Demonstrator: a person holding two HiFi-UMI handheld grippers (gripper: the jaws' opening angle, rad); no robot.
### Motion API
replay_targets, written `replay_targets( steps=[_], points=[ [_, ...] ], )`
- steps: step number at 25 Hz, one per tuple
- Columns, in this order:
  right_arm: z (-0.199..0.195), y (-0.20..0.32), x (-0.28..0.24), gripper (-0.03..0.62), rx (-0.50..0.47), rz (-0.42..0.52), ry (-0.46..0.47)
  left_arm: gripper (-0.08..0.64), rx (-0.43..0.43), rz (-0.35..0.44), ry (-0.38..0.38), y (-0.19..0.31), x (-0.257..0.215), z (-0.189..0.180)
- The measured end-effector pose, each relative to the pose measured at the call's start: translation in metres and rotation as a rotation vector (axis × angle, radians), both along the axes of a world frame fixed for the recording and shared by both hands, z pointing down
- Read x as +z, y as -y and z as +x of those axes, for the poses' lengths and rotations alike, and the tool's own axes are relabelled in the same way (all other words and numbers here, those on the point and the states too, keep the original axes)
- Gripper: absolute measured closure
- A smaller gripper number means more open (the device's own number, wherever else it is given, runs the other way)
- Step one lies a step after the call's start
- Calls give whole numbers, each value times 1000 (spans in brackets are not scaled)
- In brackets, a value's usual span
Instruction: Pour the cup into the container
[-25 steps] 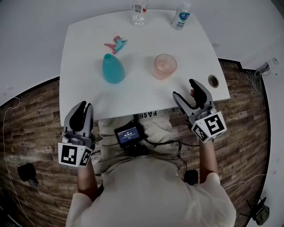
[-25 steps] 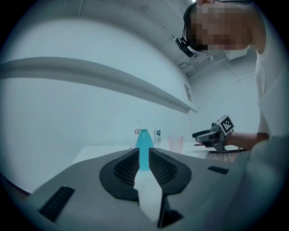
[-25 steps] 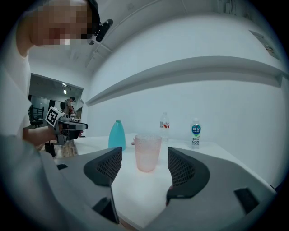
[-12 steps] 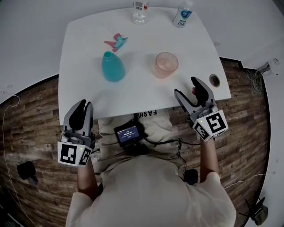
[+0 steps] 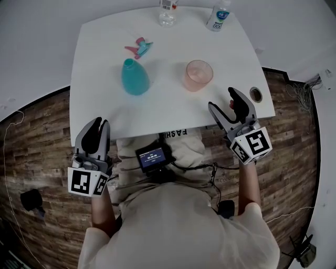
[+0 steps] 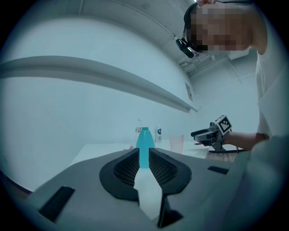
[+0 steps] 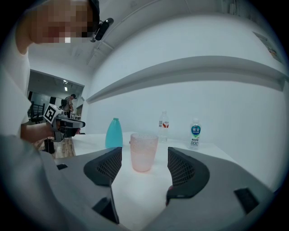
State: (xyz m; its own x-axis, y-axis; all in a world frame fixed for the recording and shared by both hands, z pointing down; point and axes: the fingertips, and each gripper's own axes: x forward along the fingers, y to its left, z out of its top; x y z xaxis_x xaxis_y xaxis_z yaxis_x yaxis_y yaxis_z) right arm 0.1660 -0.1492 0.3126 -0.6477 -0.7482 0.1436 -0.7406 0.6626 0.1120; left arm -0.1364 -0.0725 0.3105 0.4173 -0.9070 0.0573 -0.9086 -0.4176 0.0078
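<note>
Looking down from the head view, the pink cup sits right of the middle of the white table, and the teal bottle stands uncapped left of the middle. A spray head lies behind the bottle, and two clear bottles are on the far edge. The left gripper hangs off the near left corner, and the right gripper is over the near right edge.

In the left gripper view the jaws are down to a narrow slit with nothing in it. The bottle only shows through the gap, well ahead.

In the right gripper view the jaws stand fairly wide and empty. The cup lines up between them but sits further in on the table, not touching the pads.
</note>
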Motion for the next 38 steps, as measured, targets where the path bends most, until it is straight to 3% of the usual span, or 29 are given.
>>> replay_targets(
  steps=[38],
  points=[
    [-8,4,-3,291,-38,0,-72,502,-10,15,15,-6,-6,-11]
  ],
)
